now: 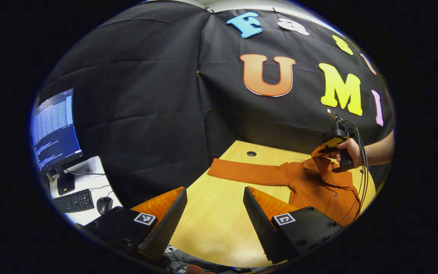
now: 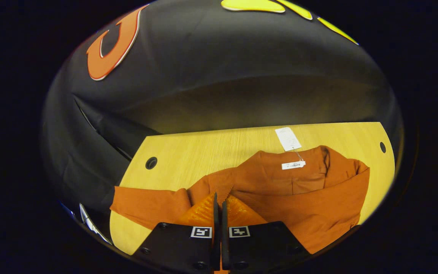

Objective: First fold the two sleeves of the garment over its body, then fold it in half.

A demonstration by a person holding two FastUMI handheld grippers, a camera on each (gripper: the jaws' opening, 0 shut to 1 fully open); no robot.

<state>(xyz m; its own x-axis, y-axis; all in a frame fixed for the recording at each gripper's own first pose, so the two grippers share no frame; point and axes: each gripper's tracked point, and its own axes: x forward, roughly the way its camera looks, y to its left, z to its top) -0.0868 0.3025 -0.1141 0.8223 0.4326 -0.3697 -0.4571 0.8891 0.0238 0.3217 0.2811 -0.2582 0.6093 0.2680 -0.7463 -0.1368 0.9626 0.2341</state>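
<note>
An orange long-sleeved garment [image 1: 318, 186] lies on the wooden table [image 1: 211, 224], with one sleeve [image 1: 242, 171] stretched flat toward the left. My left gripper [image 1: 215, 190] hovers open over bare table, short of that sleeve, with nothing between its fingers. Farther right a hand holds my right gripper [image 1: 327, 150], which has a fold of the other sleeve lifted above the body. In the right gripper view my right gripper [image 2: 219, 198] is shut on that sleeve's cloth [image 2: 318, 205], drawn across the garment [image 2: 272, 171]. A white tag [image 2: 288, 139] lies by the collar.
A lit monitor [image 1: 53, 129], a keyboard [image 1: 74, 200] and a mouse [image 1: 104, 204] sit on a white desk beyond the table's left edge. The table has round cable holes [image 2: 151, 163] near its back corners. The booth's black cloth wall stands close behind.
</note>
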